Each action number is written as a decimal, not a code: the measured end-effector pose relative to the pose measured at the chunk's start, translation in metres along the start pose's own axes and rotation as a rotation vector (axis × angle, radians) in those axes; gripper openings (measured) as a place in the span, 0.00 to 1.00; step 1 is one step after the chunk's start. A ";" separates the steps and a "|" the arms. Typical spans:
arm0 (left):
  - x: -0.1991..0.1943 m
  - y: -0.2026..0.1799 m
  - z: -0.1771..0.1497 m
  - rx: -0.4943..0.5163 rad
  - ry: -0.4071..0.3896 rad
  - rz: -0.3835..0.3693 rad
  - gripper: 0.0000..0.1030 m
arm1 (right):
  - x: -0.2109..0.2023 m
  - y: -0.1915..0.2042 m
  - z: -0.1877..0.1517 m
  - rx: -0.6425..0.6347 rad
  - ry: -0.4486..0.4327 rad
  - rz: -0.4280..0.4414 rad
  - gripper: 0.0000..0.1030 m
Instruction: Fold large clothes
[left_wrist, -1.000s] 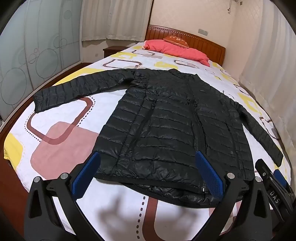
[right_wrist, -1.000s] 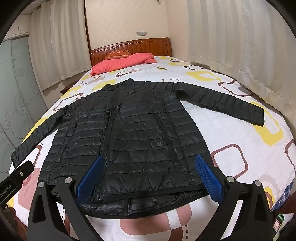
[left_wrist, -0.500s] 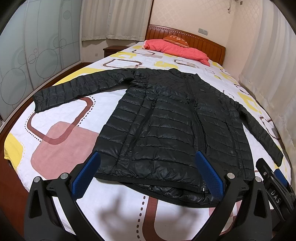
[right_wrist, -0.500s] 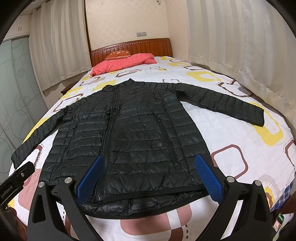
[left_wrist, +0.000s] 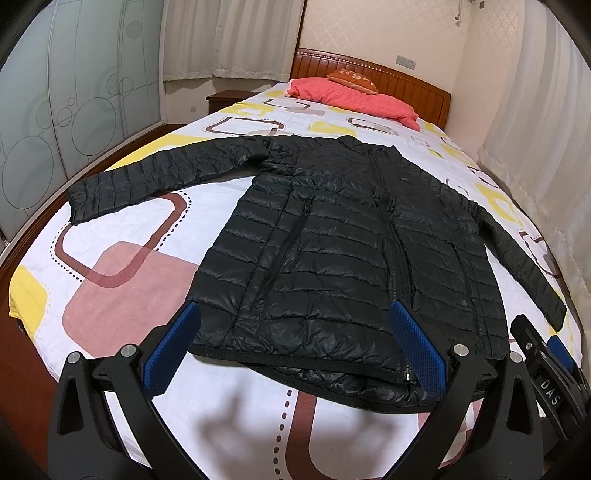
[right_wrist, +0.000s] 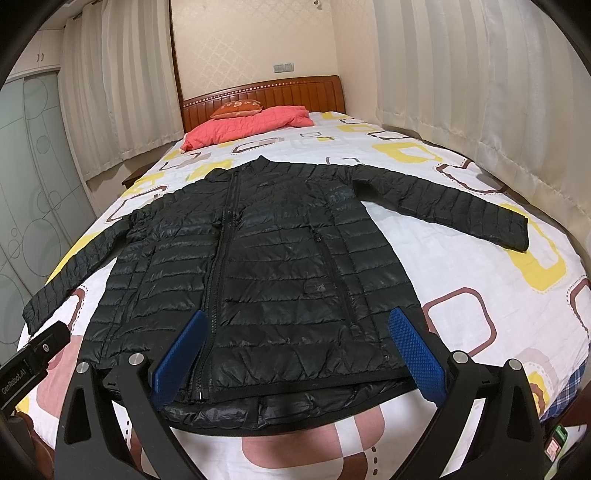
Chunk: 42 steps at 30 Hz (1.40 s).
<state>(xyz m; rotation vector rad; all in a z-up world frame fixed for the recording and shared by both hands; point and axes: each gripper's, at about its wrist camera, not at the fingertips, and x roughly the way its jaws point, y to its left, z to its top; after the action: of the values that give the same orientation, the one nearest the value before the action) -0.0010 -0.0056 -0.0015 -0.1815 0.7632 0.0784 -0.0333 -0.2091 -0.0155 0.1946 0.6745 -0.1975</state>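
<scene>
A black quilted puffer jacket (left_wrist: 332, 251) (right_wrist: 273, 266) lies flat and zipped on the bed, collar toward the headboard, both sleeves spread out to the sides. My left gripper (left_wrist: 295, 343) hovers open above the hem near the foot of the bed, blue pads wide apart, holding nothing. My right gripper (right_wrist: 295, 350) is likewise open over the hem, a little further right. The right gripper's body (left_wrist: 546, 365) shows at the lower right of the left wrist view; the left gripper's body (right_wrist: 29, 362) shows at the lower left of the right wrist view.
The bed (left_wrist: 122, 280) has a white sheet with pink, brown and yellow shapes. A coral pillow (left_wrist: 354, 99) lies by the wooden headboard (right_wrist: 266, 96). Frosted wardrobe doors (left_wrist: 55, 110) stand on the left, curtains (right_wrist: 461, 92) on the right.
Both views have barely shifted; the grippers stay open above the hem and the jacket has not moved.
</scene>
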 end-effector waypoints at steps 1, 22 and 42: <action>0.000 0.000 0.000 0.000 0.000 0.002 0.98 | 0.000 0.000 0.000 0.000 -0.001 0.000 0.95; 0.001 0.007 -0.004 -0.001 0.009 -0.001 0.98 | 0.001 0.001 -0.001 -0.001 0.000 0.000 0.95; 0.004 0.007 -0.007 0.000 0.015 -0.002 0.98 | 0.003 0.002 -0.002 -0.002 0.001 0.000 0.95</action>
<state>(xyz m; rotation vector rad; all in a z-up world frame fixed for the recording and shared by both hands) -0.0033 0.0001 -0.0101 -0.1829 0.7775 0.0757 -0.0314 -0.2066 -0.0186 0.1933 0.6757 -0.1966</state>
